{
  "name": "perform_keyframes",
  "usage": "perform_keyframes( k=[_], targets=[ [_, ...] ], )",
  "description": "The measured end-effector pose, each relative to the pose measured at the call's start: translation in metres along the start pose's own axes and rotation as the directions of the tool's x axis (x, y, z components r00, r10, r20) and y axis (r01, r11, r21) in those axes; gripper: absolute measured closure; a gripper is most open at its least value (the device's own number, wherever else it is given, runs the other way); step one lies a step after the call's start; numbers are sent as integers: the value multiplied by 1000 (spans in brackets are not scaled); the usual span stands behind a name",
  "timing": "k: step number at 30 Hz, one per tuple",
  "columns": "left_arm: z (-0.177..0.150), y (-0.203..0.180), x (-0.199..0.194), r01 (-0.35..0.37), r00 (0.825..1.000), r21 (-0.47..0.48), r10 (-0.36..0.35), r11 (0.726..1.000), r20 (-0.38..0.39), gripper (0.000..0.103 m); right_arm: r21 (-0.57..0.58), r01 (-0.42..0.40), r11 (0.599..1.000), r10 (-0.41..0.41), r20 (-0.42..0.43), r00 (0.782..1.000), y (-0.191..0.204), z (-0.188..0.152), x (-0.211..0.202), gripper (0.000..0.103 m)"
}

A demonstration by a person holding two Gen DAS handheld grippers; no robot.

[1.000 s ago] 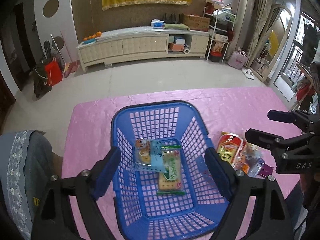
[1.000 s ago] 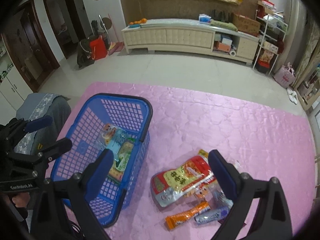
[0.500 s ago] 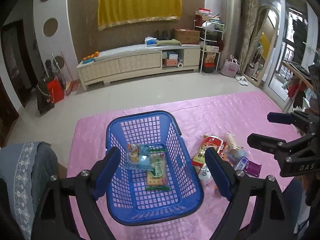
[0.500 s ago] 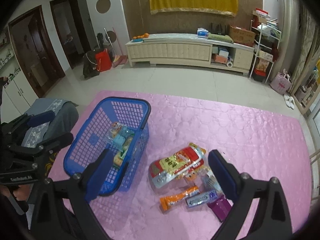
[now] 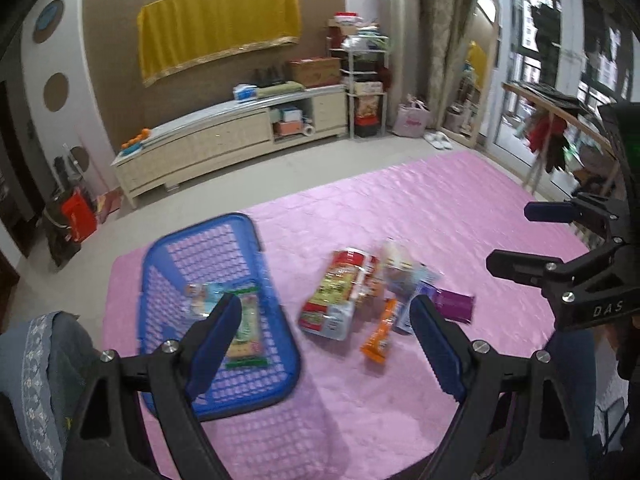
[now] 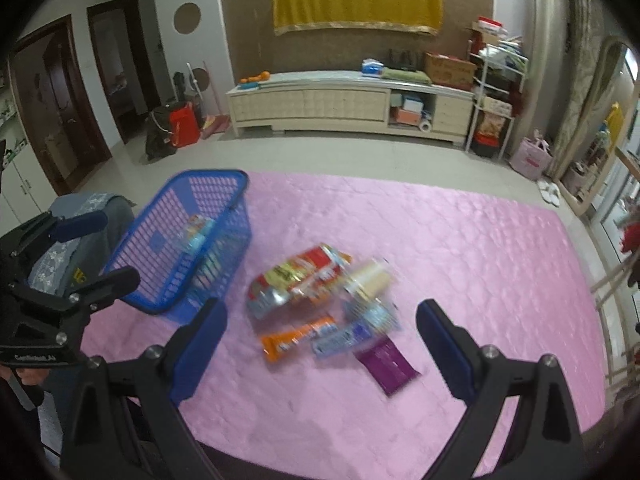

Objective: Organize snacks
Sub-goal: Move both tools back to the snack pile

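While a loose pile of foil snack packets (image 6: 320, 304) lies on the pink quilted tablecloth (image 6: 460, 248), just beside it stands a blue plastic mesh basket (image 5: 168, 280) holding two packets. Left gripper (image 5: 326, 340) and right gripper (image 6: 320, 344) hover above, jaws wide apart, empty.

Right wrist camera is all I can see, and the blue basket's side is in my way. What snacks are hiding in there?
Observer: The left wrist view looks down into the blue basket. A green-and-white packet lies flat on its floor.
Operator: Is the basket all full now?
Observer: No. From that view, the far end of its floor is bare mesh with nothing on it.
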State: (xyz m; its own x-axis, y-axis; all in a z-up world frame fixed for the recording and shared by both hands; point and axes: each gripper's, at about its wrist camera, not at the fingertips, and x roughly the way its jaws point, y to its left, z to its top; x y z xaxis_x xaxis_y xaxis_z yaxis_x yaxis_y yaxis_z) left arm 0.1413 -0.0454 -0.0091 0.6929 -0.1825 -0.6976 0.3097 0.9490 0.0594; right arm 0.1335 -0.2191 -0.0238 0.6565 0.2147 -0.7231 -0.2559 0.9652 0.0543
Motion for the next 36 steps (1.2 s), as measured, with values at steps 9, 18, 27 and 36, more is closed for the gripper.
perform_keyframes(
  k=[9,18,27,36],
  targets=[
    [-18,-46,33,52,997,34,-50,998,-51,18,47,20,999,-18,-35,999,-44,-38,9,6],
    [-54,-66,76,71,989,-9,-71,997,-130,18,35,3,999,0,-78,997,-76,-83,42,6],
    [-75,-66,120,42,978,-8,-43,999,-202,18,-84,-43,996,36,-77,996,-76,-106,76,6],
    [-76,-70,155,2,976,93,18,996,-215,18,-142,-24,990,-2,-182,983,-81,-108,120,6]
  ],
)
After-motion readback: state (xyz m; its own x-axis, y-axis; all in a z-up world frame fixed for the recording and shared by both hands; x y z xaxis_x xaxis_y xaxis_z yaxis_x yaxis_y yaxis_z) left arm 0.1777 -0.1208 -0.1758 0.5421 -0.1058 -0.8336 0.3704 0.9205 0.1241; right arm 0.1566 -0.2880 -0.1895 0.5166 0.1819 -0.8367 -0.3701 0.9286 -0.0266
